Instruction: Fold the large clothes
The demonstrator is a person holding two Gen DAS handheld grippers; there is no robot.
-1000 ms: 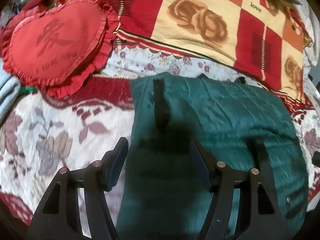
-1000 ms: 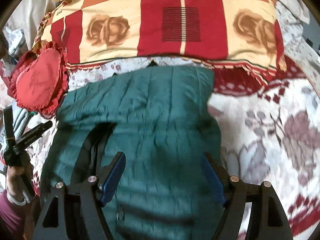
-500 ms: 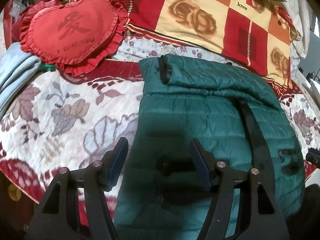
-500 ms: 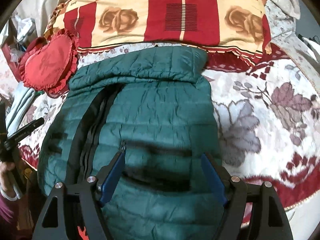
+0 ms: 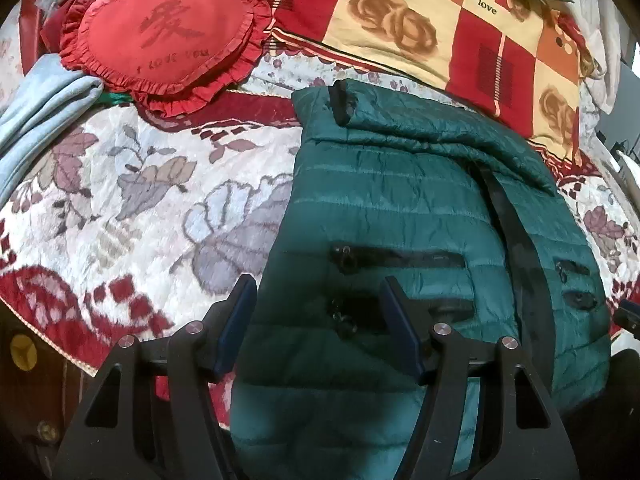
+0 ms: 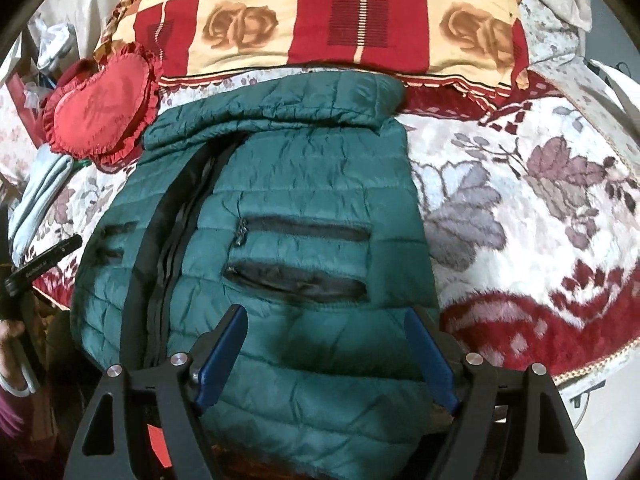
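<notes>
jacket partly folded, bottom half still hanging

left wrist view: green puffer jacket [image 5: 384, 208] lies front-up on the floral blanket [image 5: 132, 200], near the heart cushion [image 5: 168, 40]. top edge is rolled over near the checked pillow [image 5: 420, 16] — probably a first fold. left gripper [image 5: 316, 312] hovers over the hem zone, jaws apart, nothing between the pads.

right wrist view: right gripper [image 6: 324, 348] sits above the lower hem, jaws wide and gripping nothing. hem drapes off the bed edge — bottom fold looks undone.
</notes>
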